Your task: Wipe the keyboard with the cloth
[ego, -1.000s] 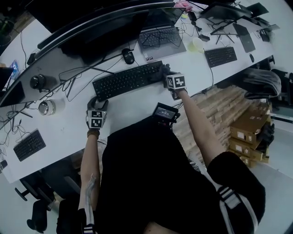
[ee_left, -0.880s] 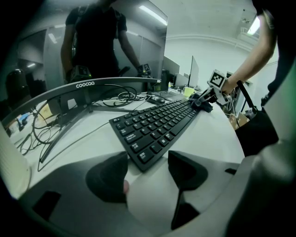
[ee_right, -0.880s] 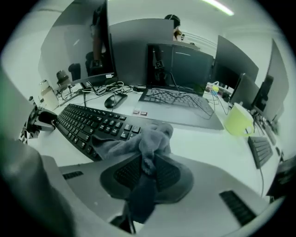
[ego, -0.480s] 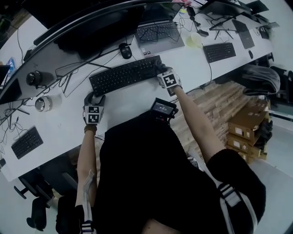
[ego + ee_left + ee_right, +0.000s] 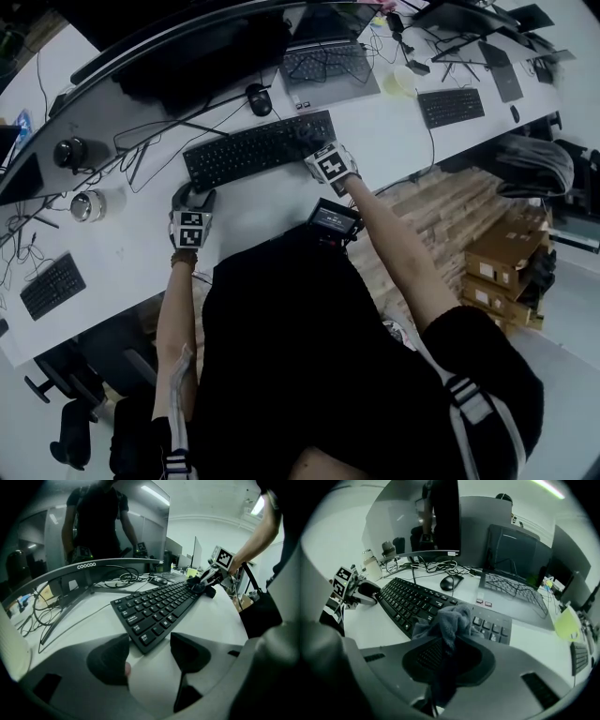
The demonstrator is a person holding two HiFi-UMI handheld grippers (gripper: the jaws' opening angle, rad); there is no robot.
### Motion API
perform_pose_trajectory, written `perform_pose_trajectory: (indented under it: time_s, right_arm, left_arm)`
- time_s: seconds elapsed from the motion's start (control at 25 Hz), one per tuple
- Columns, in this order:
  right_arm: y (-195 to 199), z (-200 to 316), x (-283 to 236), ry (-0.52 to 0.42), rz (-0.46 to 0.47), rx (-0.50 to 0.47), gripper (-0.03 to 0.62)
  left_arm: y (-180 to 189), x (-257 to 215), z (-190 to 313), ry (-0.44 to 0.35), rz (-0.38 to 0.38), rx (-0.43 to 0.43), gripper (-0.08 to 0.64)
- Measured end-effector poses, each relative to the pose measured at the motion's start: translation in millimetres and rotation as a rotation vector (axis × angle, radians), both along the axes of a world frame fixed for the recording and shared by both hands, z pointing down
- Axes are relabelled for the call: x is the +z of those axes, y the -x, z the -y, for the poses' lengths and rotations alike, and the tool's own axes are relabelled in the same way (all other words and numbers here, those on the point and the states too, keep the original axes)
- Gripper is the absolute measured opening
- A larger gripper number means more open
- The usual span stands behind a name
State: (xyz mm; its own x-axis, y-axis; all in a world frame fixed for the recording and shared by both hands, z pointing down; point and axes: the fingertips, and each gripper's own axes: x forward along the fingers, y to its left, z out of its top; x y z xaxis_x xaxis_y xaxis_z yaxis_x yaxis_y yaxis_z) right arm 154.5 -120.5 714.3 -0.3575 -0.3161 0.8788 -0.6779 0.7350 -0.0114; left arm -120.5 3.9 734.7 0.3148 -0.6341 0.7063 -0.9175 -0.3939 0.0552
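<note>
Left gripper (image 5: 192, 200) (image 5: 150, 654): resting low at the desk (image 5: 258, 211), jaws released and standing apart, nothing pinched. The keyboard's (image 5: 253, 150) (image 5: 157, 609) (image 5: 405, 603) near left corner pokes in just ahead of the tips, between them; pads clear of it as far as the left gripper view shows. From this tool the keyboard runs away ahead and to the right, flat on the desk. Right gripper (image 5: 314, 145) (image 5: 206, 579) (image 5: 447, 654): at the keyboard's far right end, tilted steeply down, jaws clenched on the cloth (image 5: 450, 620). Cloth is dark and bunched, hanging down between the pads and bulging out ahead of the tips, lying on the keys of the right end block. Beyond that tool: mouse (image 5: 255, 98) (image 5: 450, 582) ahead, laptop (image 5: 330, 67) (image 5: 513, 592) ahead and right.
</note>
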Motion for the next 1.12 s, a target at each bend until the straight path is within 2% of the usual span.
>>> perform_pose_trajectory:
  time_s: [0.16,0.36,0.6,1.12]
  right_arm:
    - [2.5,-0.9,0.7,0.008,-0.004,-0.029,0.048]
    - [39.0,-16.9,3.8,-0.012,-0.042,-0.226,0.048]
    - [44.2,-18.9,2.0,-0.002,-0.028,-0.224,0.048]
    - [46.7,-21.9,-0.9,-0.092,-0.053,-0.326,0.048]
  left_arm:
    - [1.2,0.4,0.4,-0.003,0.004,0.000,0.272]
    - [1.3,1.0,0.1,-0.001,0.001,-0.002,0.272]
    - [0.7,0.6,-0.1,0.001,0.001,-0.002,0.272]
    - [0.7,0.6,-0.2,-0.001,0.001,-0.004,0.273]
